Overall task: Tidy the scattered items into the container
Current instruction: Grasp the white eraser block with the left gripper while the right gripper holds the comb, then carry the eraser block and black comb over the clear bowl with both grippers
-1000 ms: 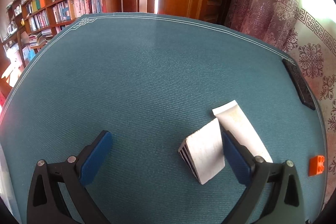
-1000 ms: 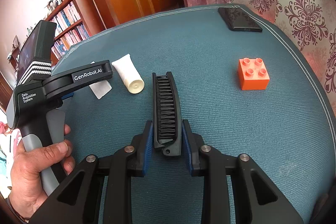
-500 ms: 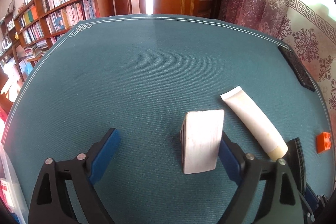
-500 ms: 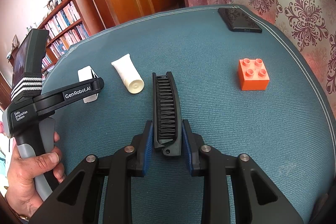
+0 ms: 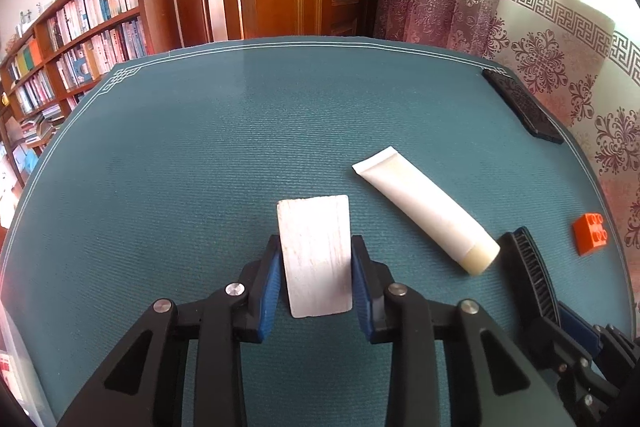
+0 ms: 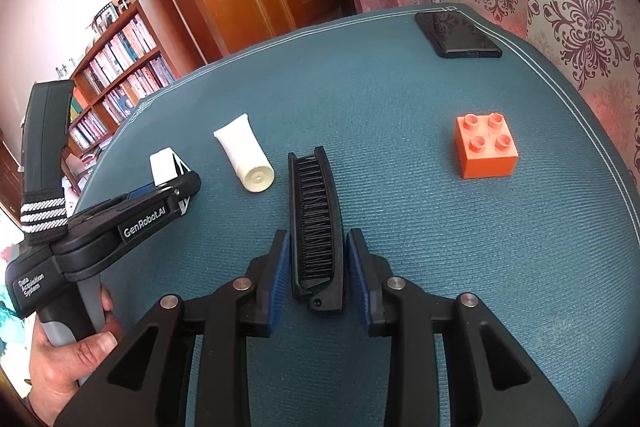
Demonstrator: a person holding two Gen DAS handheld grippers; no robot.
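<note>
A card box (image 5: 315,254) sits between the left jaws; tube (image 5: 426,209), comb (image 6: 317,223), brick (image 6: 485,144) lie rightward on the surface (image 5: 200,155).

bright daylight | curtain (image 5: 560,27) backlit, glaring | fisheye-warped edges | sharp

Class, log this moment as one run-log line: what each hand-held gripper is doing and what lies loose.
left hand-held gripper: shut on white block | right hand-held gripper: shut on black comb | loose: white tube, orange brick

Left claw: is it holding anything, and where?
Yes: the left claw is shut on the white block, pads on its two long sides, near its lower half.
</note>
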